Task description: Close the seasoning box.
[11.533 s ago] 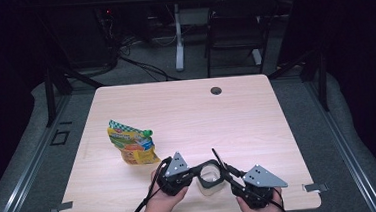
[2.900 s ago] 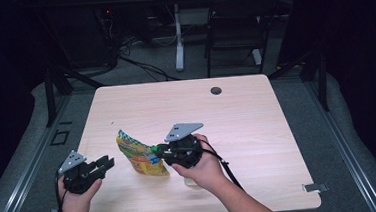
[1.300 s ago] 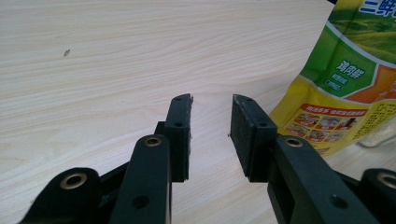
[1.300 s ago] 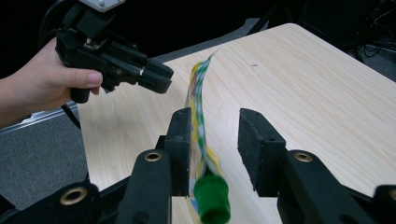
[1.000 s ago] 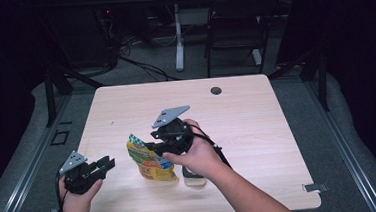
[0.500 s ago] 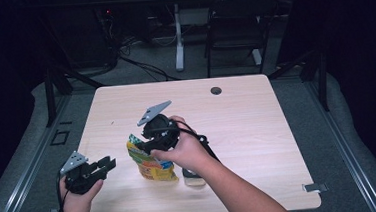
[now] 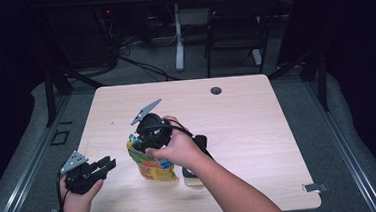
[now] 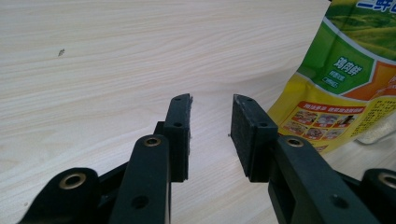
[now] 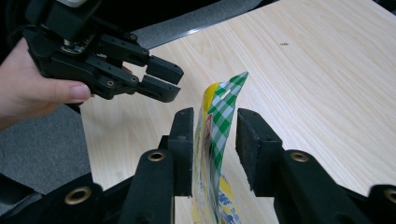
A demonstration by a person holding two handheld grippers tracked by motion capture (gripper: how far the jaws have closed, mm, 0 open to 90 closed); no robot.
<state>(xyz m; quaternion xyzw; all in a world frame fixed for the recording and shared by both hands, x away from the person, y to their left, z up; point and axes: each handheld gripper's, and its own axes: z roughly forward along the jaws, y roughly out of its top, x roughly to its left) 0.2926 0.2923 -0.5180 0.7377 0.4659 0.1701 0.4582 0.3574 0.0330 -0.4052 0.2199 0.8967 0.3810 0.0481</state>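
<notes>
A yellow and green snack bag stands upright on the wooden table, left of centre. My right gripper reaches over it from the right. In the right gripper view the bag's green-checked top edge sits between the jaws of my right gripper, which are open with a gap on the right side. My left gripper hovers near the front left corner, open and empty, pointing at the bag. Its jaws hold nothing. That gripper also appears beyond the bag.
A small pale object with a dark top lies just right of the bag, partly under the right forearm. A round cable hole sits at the table's far edge. Chairs and cables stand on the floor behind the table.
The right gripper has shifted left and slightly away along the bag's top and tilted further. The bag stands a little more upright. The left gripper has barely moved.
</notes>
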